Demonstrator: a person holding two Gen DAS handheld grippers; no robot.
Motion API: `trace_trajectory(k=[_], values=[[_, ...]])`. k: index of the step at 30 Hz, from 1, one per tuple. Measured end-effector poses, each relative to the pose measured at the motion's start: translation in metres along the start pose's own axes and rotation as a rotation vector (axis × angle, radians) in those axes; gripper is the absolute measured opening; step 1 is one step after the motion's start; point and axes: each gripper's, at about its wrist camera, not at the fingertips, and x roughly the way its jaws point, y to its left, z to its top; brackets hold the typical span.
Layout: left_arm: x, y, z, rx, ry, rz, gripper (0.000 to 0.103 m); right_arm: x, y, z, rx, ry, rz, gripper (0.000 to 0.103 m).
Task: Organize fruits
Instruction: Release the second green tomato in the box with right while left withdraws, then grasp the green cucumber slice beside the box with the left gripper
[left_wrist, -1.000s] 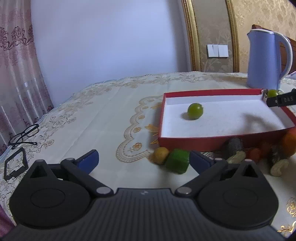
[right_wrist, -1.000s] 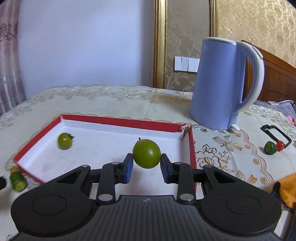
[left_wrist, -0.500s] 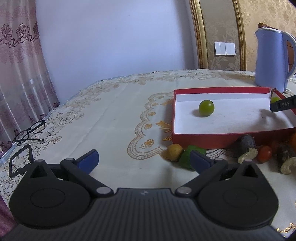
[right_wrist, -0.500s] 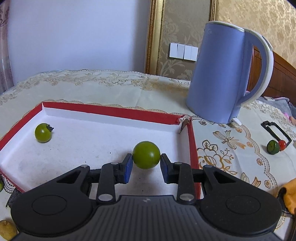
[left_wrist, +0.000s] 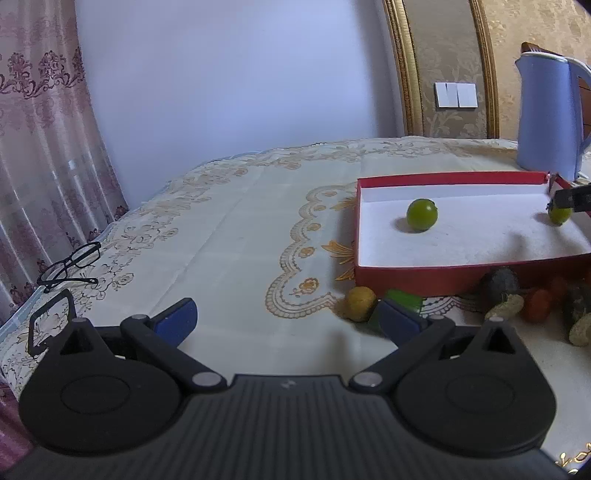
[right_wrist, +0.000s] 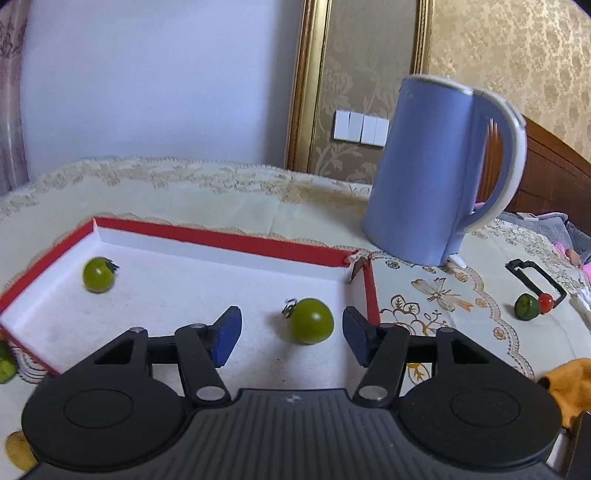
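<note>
Green tomato (right_wrist: 310, 320) sits on the white floor of the red box (right_wrist: 229, 236), right between the right gripper's (right_wrist: 291, 334) blue pads, which are opening and not touching it. 1 more tomato (right_wrist: 98, 274) rests toward 10 o'clock in the box. Left gripper (left_wrist: 284, 320) hangs wide and empty over the tablecloth (left_wrist: 221, 229), with a yellow fruit (left_wrist: 360, 298) at about 1 o'clock.

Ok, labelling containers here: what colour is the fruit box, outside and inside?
The box has red walls and a white lining, clearest in the right wrist view.
</note>
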Motion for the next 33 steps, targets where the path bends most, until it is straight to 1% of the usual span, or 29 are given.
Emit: trace_trajectory(k=[3,8,10,12,15,17,20,22,25,27,29,31,32,33], values=[[0.000,0.001,0.000,0.000,0.003,0.006,0.103,-0.020,-0.001,-0.004,0.005,-0.045,0.010,0.064],[0.000,0.000,-0.002,0.001,0.007,0.007,0.103,-0.060,-0.008,-0.016,0.021,-0.123,0.027,0.065],[-0.002,0.003,-0.003,-0.007,0.005,-0.005,0.103,-0.077,-0.012,-0.024,0.040,-0.150,0.039,0.066],[-0.004,0.008,-0.007,-0.018,-0.002,-0.031,0.103,-0.094,-0.014,-0.034,0.058,-0.160,0.060,0.067],[-0.008,0.020,-0.016,-0.025,-0.016,-0.095,0.103,-0.118,-0.012,-0.051,0.077,-0.177,0.102,0.067],[-0.012,0.028,-0.023,-0.027,-0.028,-0.153,0.103,-0.131,-0.008,-0.064,0.094,-0.191,0.125,0.067],[-0.016,0.033,-0.025,-0.039,-0.036,-0.217,0.098,-0.140,-0.005,-0.082,0.152,-0.204,0.165,0.068],[-0.016,0.027,-0.022,-0.023,-0.038,-0.256,0.091,-0.137,-0.004,-0.090,0.183,-0.197,0.185,0.068],[-0.016,0.011,-0.018,0.017,-0.047,-0.292,0.084,-0.130,0.000,-0.095,0.185,-0.172,0.184,0.068],[-0.014,0.002,-0.018,0.037,-0.047,-0.324,0.069,-0.126,0.001,-0.095,0.193,-0.162,0.179,0.068],[-0.006,-0.004,-0.017,0.056,-0.034,-0.358,0.061,-0.125,0.001,-0.097,0.193,-0.157,0.182,0.068],[0.004,-0.005,-0.015,0.064,0.000,-0.381,0.052,-0.126,0.003,-0.099,0.187,-0.158,0.180,0.068],[0.008,-0.004,-0.014,0.059,0.014,-0.392,0.044,-0.126,0.004,-0.100,0.183,-0.158,0.180,0.069],[0.011,-0.003,-0.013,0.051,0.025,-0.409,0.037,-0.127,0.005,-0.101,0.177,-0.161,0.177,0.073]])
